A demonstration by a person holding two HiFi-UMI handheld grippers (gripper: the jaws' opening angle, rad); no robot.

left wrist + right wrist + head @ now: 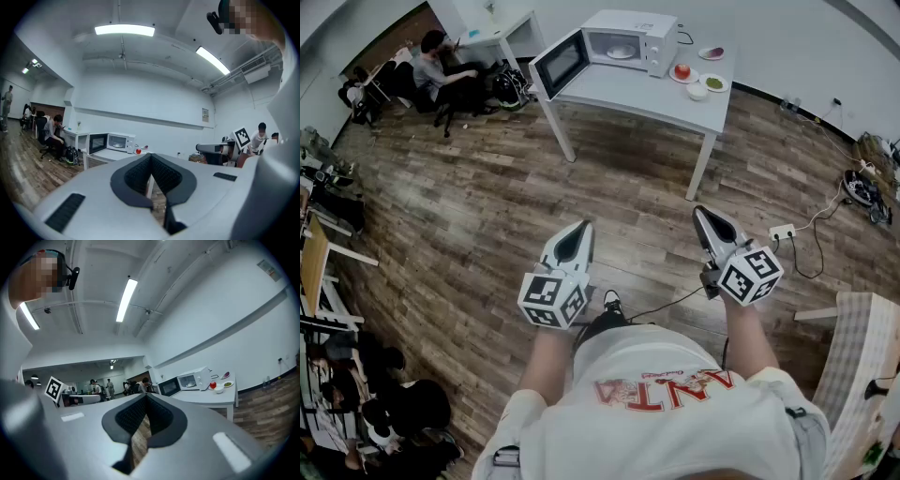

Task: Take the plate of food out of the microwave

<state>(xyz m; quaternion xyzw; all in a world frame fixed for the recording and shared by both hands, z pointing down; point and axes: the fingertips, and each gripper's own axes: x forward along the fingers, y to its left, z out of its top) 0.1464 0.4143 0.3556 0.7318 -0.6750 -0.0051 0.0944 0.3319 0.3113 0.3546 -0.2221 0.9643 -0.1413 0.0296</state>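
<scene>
A white microwave [628, 39] stands far off on a white table [661, 98], its door [560, 63] swung open to the left. Inside it rests a pale plate of food [621, 52]. The microwave also shows small in the left gripper view [118, 141] and in the right gripper view [190, 380]. My left gripper [583, 229] and right gripper [700, 215] hover over the wooden floor, well short of the table, both pointing toward it. Each is shut with nothing between its jaws, as seen at the left gripper [151, 157] and the right gripper [146, 397].
Beside the microwave sit a plate with a red apple [682, 71], a white bowl [697, 91], a green-filled dish [713, 82] and a purple-filled dish [711, 53]. A seated person [441, 75] is at the far left. A power strip [782, 231] and cables lie on the right floor.
</scene>
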